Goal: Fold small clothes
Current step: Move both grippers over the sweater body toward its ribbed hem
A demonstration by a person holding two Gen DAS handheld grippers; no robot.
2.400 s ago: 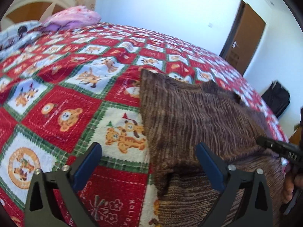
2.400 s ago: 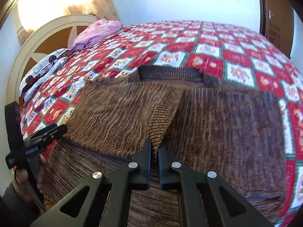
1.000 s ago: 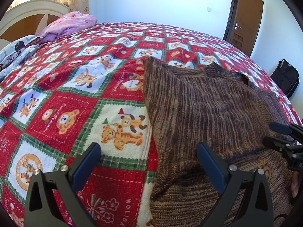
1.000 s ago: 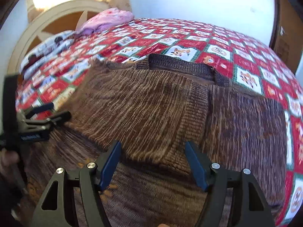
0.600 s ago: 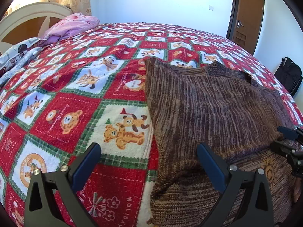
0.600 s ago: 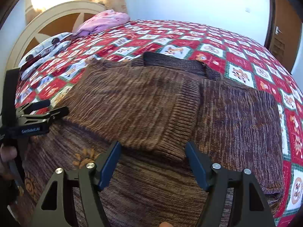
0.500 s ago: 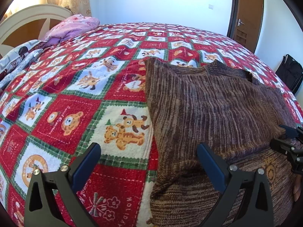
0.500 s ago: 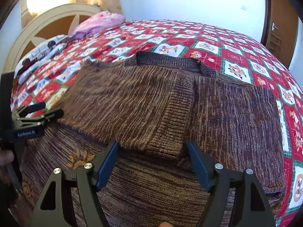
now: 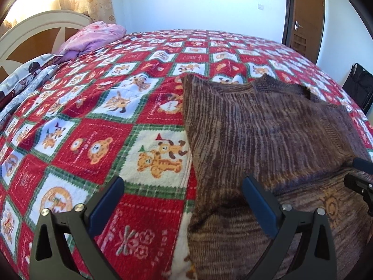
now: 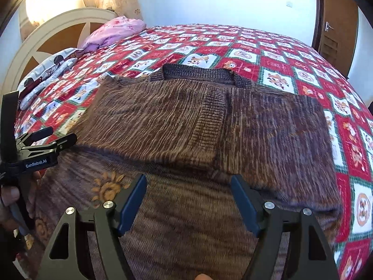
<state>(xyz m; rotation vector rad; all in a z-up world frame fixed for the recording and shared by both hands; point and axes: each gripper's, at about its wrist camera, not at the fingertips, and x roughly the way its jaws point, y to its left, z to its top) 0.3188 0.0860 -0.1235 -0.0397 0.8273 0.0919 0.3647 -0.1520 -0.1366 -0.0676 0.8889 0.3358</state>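
Observation:
A brown striped knit sweater [image 9: 261, 135] lies flat on the bed, its left sleeve folded across the chest; it also shows in the right wrist view [image 10: 186, 126], collar at the far side. My left gripper [image 9: 184, 200] is open and empty, hovering over the sweater's left edge. My right gripper [image 10: 188, 198] is open and empty above the sweater's lower middle, just below the folded sleeve's cuff. The left gripper also shows at the left of the right wrist view [image 10: 44, 137], the right gripper at the right edge of the left wrist view [image 9: 359, 175].
The bed carries a red, white and green teddy-bear quilt [image 9: 98, 126]. A pink blanket [image 9: 93, 35] and a patterned pillow [image 10: 46, 70] lie by the white headboard [image 10: 53, 30]. A brown door [image 9: 305, 18] and a black bag [image 9: 359, 86] stand at the right.
My right gripper has let go of the folded sleeve and opened, then drawn back toward the hem. My left gripper stayed open and pulled back slightly.

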